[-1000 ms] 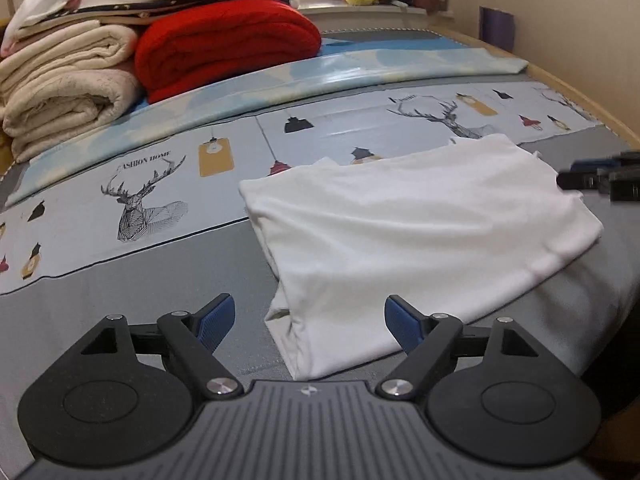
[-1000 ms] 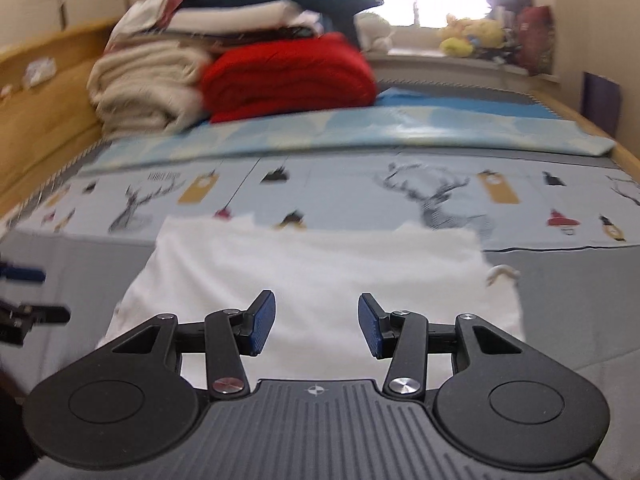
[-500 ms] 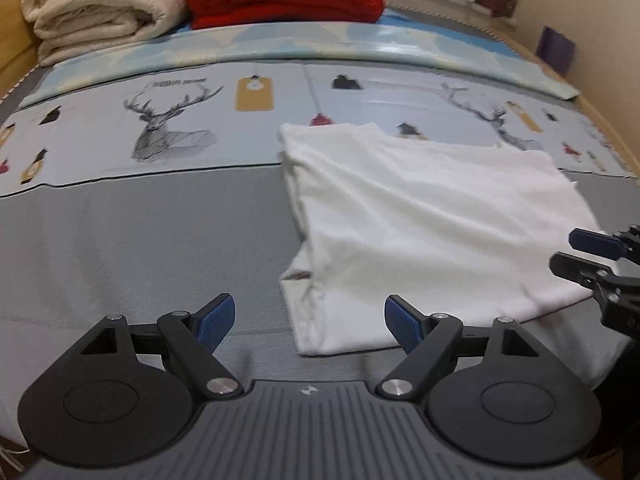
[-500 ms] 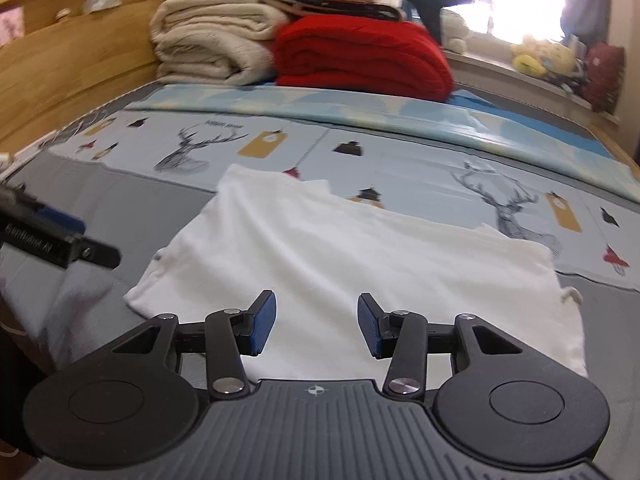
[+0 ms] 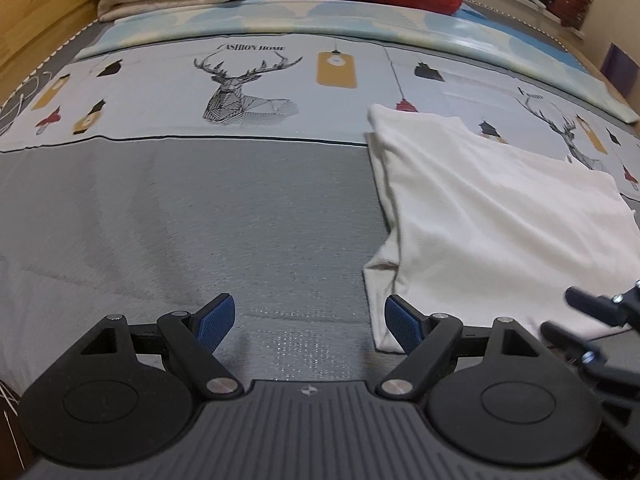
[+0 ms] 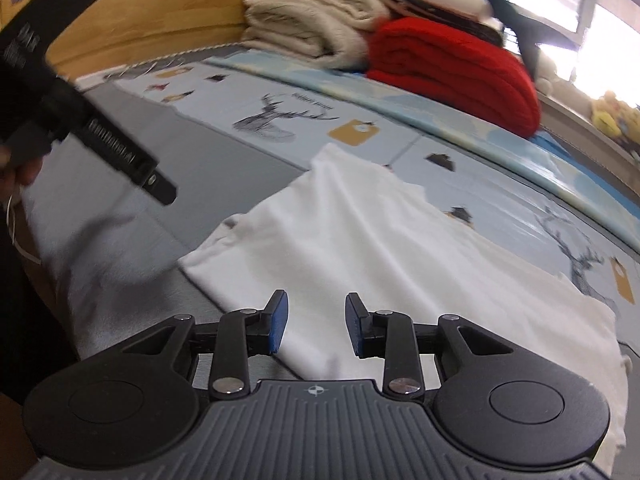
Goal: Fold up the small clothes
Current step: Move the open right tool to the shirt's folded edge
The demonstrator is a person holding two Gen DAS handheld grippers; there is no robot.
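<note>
White, soft knit cloth makes up the small folded garment (image 5: 492, 228), which lies flat on the bed (image 5: 224, 216), partly on the plain grey band of the printed bedsheet and partly on the pale blue band with the deer heads and hanging lamps. It is folded into a rough rectangle with more than one layer: at its near left corner an under-layer sticks out a little from beneath the top one, and a soft crease runs along the left edge. The surface is smooth, with only shallow ripples, and shows no print.

In the left wrist view the left tool (image 5: 308, 324) hangs over the grey band with its blue-padded jaws spread wide and nothing between them; its right finger sits just over the garment's near left corner. The right tool (image 6: 316, 322) is over the near edge of the white garment, its jaws narrower and just now closing, with a clear gap and cloth seen below them but not pinched between the pads. It also shows at the right edge of the left wrist view, blurred.

At the far end of the bed sit a folded cream fleece blanket (image 6: 312, 20) and, beside it, a folded red knitted blanket (image 6: 452, 68), against the wooden bed frame (image 6: 160, 12)
</note>
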